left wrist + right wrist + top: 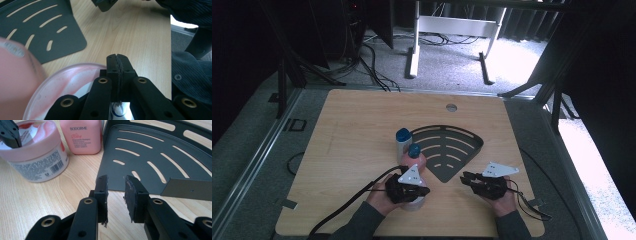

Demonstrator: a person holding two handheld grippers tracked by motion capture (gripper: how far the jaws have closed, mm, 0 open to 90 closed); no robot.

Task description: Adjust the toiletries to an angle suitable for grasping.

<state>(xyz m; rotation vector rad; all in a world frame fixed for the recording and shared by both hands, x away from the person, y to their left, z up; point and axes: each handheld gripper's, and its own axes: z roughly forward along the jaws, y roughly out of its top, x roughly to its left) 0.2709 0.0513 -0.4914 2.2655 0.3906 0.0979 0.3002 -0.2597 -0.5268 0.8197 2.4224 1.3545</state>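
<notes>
Jar: left gripper pressed together just above the lid, right gripper spread, empty. Risk: nudging it into pink bottle.

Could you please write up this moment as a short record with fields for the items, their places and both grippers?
Surface: wooden table
Shelf: dark slotted corner shelf, lying flat mid-table
Jar: pink-lidded jar, beside the shelf's corner
Bottle: pink bottle with blue cap, upright behind the jar
Second bottle: pale bottle, blue cap, behind the pink one
Left gripper: shut, empty, over the jar's lid
Right gripper: open, empty, pointing at the shelf's corner
</notes>
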